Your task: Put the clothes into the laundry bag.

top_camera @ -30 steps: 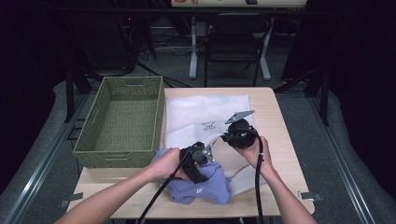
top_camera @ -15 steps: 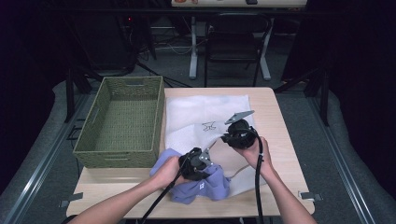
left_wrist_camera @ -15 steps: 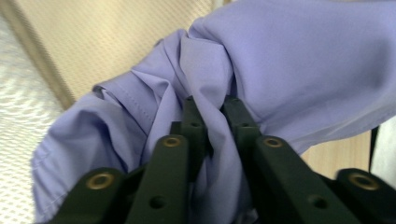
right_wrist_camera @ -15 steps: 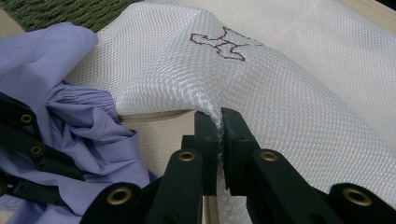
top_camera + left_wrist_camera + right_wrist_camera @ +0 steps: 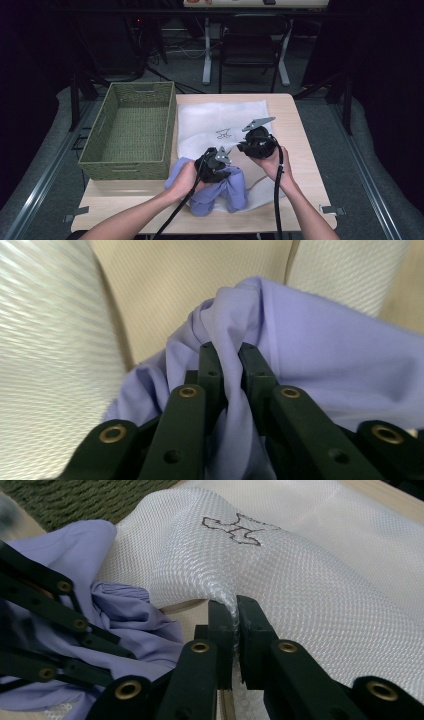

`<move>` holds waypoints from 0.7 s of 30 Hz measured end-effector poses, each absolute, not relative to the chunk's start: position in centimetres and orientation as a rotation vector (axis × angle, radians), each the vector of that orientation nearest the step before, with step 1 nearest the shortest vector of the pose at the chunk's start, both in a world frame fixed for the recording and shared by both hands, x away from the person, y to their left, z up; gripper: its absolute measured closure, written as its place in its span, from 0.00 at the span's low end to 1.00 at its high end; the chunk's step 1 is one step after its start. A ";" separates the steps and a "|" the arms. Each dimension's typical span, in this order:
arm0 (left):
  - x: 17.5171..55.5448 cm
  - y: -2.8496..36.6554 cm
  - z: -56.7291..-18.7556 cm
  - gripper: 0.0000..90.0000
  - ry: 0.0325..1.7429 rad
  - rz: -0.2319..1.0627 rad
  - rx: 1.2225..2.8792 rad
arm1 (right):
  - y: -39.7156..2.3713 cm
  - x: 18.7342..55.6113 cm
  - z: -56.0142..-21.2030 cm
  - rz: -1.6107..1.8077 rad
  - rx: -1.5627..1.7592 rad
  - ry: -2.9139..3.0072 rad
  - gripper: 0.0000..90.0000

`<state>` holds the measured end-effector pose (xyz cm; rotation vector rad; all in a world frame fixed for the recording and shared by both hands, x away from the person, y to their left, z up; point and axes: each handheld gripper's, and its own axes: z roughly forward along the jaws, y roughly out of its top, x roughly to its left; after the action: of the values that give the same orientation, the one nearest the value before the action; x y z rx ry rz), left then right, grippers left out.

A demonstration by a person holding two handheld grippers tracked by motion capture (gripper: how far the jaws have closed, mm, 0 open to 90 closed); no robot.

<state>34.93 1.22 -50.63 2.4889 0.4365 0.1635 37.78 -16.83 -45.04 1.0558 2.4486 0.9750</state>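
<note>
Job now: two claws each hold a piece of cloth on the desk (image 5: 290,107), and I think the purple cloth is about to be lifted off the white one.

Left claw (image 5: 229,347): its jaws have just been closing and now pinch a fold of the purple cloth (image 5: 320,355). The fold runs up between the two black jaws.

Right claw (image 5: 235,602): closed tight on the edge of the white cloth (image 5: 320,580). The edge is bunched between the jaws, and the cloth humps up a little behind them.

Where the purple cloth is: at the near part of the desk, in a soft heap. It lies partly on the white cloth, just beside the right claw.

Where the white cloth is: spread over the middle of the desk, next to the green basket (image 5: 131,131). It has a small dark drawing (image 5: 235,527) on it.

How to do it well: I think the left claw should lift slowly and straight up, so the fold does not slip out. The right claw should keep the white cloth pinned down, so only the purple one comes away.

Watch out: the two cloths touch. If the purple one drags, the white one may wrinkle or slide.

Basket: empty and close by, maybe the place for the purple cloth.
</note>
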 end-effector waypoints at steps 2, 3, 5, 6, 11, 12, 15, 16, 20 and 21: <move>35.0 1.2 -51.4 0.83 0.447 0.143 2.487 | -16.8 37.8 -45.5 0.961 1.057 2.465 0.96; 35.0 1.3 -51.6 0.83 0.451 0.126 2.490 | -16.8 37.8 -45.5 0.961 1.057 2.465 0.96; 34.9 1.5 -51.3 0.71 0.448 0.138 2.496 | -16.8 37.8 -45.8 0.955 1.058 2.473 0.96; 34.9 1.7 -51.0 0.65 0.436 0.147 2.502 | -16.9 37.8 -45.8 0.954 1.062 2.473 0.96; 33.7 2.9 -48.7 0.38 0.423 0.190 2.466 | -16.9 37.8 -45.8 0.953 1.059 2.476 0.96; 33.3 3.1 -48.4 0.35 0.409 0.181 2.456 | -16.9 37.8 -45.8 0.950 1.059 2.478 0.96; 32.6 3.0 -48.2 0.26 0.367 0.144 2.462 | -16.9 37.8 -45.6 0.954 1.060 2.476 0.95; 32.5 2.8 -48.4 0.25 0.361 0.131 2.475 | -16.9 37.8 -45.6 0.954 1.058 2.476 0.96; 32.6 1.7 -50.1 0.23 0.319 0.075 2.546 | -16.9 37.8 -45.7 0.955 1.064 2.481 0.95; 32.7 1.4 -50.8 0.23 0.310 0.060 2.569 | -17.0 37.8 -45.7 0.955 1.068 2.481 0.95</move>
<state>32.68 1.41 -50.77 2.5691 0.3096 0.0600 37.81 -16.95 -45.68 1.0683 2.4814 0.9546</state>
